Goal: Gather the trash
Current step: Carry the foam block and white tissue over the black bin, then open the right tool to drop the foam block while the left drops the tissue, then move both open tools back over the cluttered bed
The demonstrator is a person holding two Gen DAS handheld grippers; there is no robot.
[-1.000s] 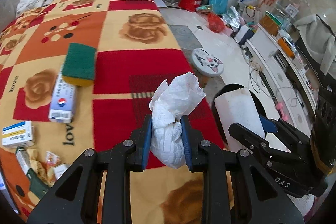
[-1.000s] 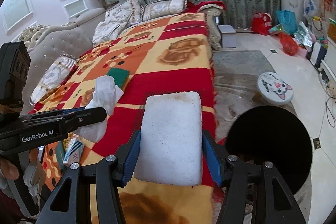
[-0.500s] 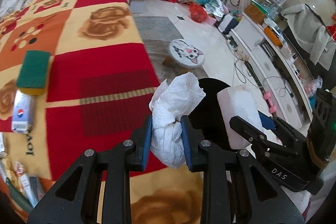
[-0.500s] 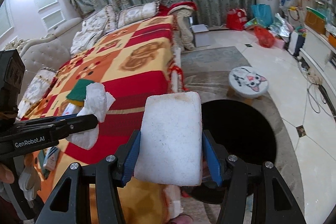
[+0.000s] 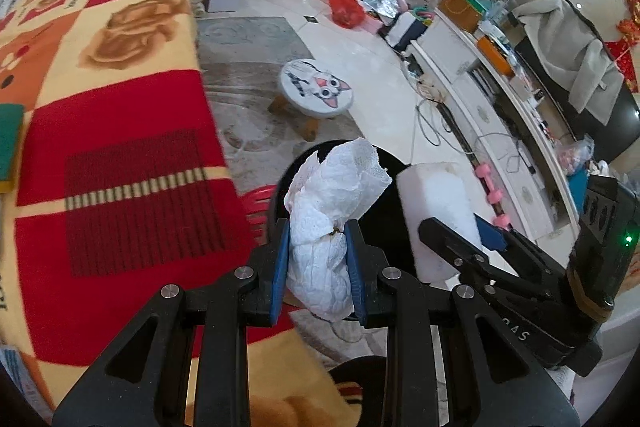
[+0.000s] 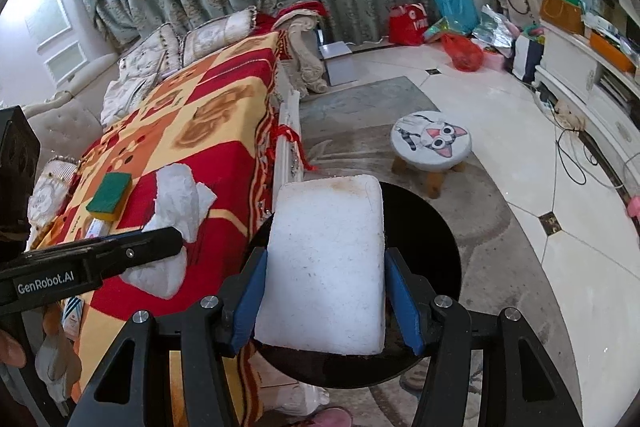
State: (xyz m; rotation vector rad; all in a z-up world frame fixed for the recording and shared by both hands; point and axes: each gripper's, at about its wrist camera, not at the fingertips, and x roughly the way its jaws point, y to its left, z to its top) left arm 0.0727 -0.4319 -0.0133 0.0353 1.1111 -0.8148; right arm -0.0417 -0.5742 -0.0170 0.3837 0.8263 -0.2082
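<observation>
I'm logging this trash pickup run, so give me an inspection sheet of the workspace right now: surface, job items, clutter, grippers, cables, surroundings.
Surface: sofa under a red, orange and yellow blanket.
Job's things: crumpled white tissue; white foam block; black bin on the floor beside the sofa, beyond both.
Clutter: green and yellow sponge and small packets on the blanket; bags along the curtain.
Grippers: left gripper shut on the tissue; right gripper shut on the foam block.
Cables: loose wires on the floor by the white cabinet.
Surroundings: cat-face stool, rug, tiled floor, green curtains, cushions.
</observation>
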